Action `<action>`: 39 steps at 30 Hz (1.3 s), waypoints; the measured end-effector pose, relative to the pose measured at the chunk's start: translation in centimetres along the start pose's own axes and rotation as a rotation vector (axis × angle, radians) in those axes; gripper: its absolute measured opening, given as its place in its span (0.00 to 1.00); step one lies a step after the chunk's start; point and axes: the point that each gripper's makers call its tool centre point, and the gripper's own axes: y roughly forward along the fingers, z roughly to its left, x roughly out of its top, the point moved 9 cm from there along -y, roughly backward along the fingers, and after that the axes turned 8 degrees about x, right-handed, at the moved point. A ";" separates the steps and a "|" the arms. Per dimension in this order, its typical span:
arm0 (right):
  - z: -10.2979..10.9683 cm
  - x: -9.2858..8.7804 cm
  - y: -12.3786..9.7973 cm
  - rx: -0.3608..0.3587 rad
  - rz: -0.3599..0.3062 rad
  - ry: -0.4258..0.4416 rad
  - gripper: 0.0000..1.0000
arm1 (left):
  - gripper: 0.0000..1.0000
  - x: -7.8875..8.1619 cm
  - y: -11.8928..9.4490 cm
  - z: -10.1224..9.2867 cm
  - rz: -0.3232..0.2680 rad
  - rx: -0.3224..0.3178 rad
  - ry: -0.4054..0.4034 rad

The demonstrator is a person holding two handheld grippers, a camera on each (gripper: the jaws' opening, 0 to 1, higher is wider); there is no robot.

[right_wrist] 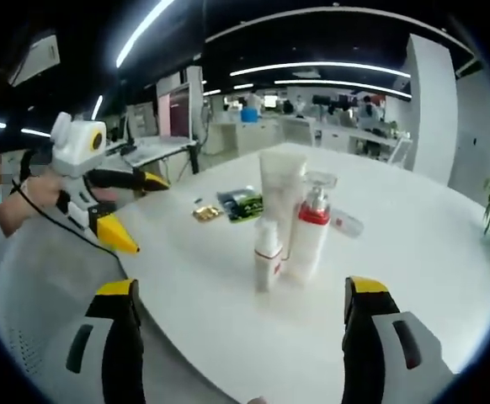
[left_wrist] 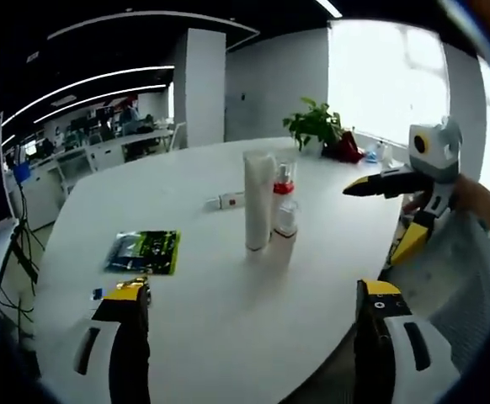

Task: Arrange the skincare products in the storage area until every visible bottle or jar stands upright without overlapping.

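Note:
Three products stand upright close together on the white table (left_wrist: pixel 186 337): a tall white tube (left_wrist: pixel 258 198) (right_wrist: pixel 280 189), a pump bottle with a red collar and clear cap (left_wrist: pixel 284 189) (right_wrist: pixel 311 227), and a small white bottle (left_wrist: pixel 285 227) (right_wrist: pixel 268 257). A small tube (left_wrist: pixel 226 201) (right_wrist: pixel 346 224) lies flat behind them. My left gripper (left_wrist: pixel 253 290) is open and empty, short of the group. From the opposite side my right gripper (right_wrist: pixel 241 288) faces the group, open and empty. Each gripper shows in the other's view, the right gripper (left_wrist: pixel 356 188) and the left gripper (right_wrist: pixel 157 181), held off the table's edge.
A green sachet (left_wrist: pixel 144 251) (right_wrist: pixel 242 204) and a small gold packet (right_wrist: pixel 205 213) lie flat on the table. A potted plant (left_wrist: pixel 316 126) stands at the far edge. A grey mesh chair (left_wrist: pixel 447 278) (right_wrist: pixel 43 286) sits by the table. Office desks fill the background.

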 end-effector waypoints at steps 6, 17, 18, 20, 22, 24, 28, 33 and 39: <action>0.2 -0.2 0.2 0.019 0.030 -0.010 1.00 | 0.99 -0.2 0.2 -0.4 0.018 -0.010 0.018; -0.5 0.6 0.3 0.025 0.020 -0.034 1.00 | 0.99 -0.4 0.6 -0.4 0.036 -0.014 0.032; -0.7 0.7 0.3 0.023 0.019 -0.039 1.00 | 0.99 -0.3 0.6 -0.4 0.036 -0.015 0.032; -1.6 1.2 0.3 0.008 0.024 -0.056 1.00 | 0.99 -0.4 0.6 -0.4 0.039 -0.016 0.037; -2.4 1.7 0.1 0.001 0.025 -0.071 1.00 | 0.99 -0.4 0.6 -0.3 0.044 -0.011 0.045; -3.0 2.1 0.0 -0.009 0.024 -0.080 1.00 | 0.99 -0.4 0.6 -0.3 0.044 -0.006 0.052; -5.7 2.6 -0.1 -0.039 0.032 -0.090 1.00 | 0.99 -0.4 0.5 -0.2 0.043 -0.004 0.052; -9.0 2.6 -0.2 -0.078 0.049 -0.087 1.00 | 0.99 -0.4 0.5 -0.1 0.043 0.004 0.052; -11.7 2.4 0.0 -0.097 0.097 -0.094 0.98 | 0.99 -0.4 0.4 0.0 0.039 0.011 0.044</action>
